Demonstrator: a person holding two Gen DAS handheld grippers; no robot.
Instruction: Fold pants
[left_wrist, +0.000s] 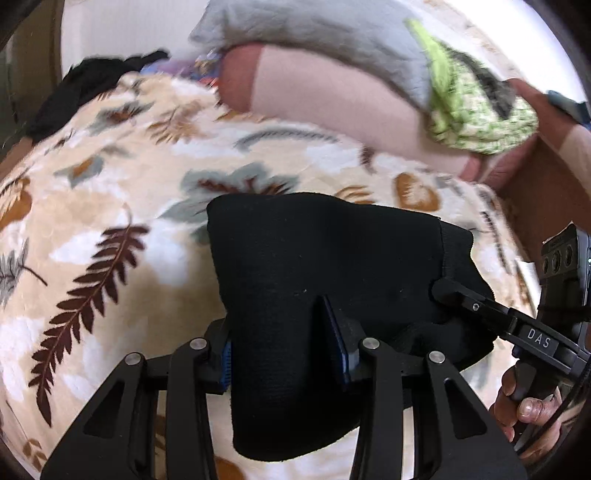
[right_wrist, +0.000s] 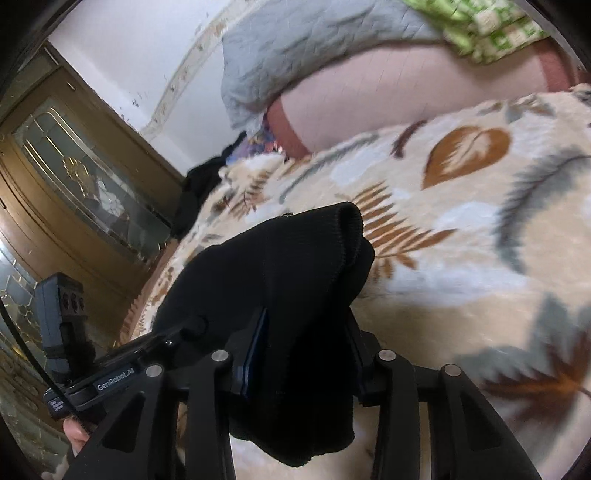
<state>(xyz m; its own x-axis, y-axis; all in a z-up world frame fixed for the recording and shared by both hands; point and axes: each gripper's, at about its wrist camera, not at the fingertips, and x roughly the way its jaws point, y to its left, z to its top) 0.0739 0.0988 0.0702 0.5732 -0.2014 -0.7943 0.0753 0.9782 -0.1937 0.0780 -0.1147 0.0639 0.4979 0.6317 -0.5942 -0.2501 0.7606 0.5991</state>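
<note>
Black pants pinched by both grippers above a leaf-print blanket.

Left gripper is clamped on the cloth at lower centre of its view; right gripper is likewise clamped on a bunched fold. In the left view the pants' long axis runs from bottom centre up toward mid-frame, ribbed edge at right. Beyond, at upper frame, lie a pink pillow and grey quilt.
</note>
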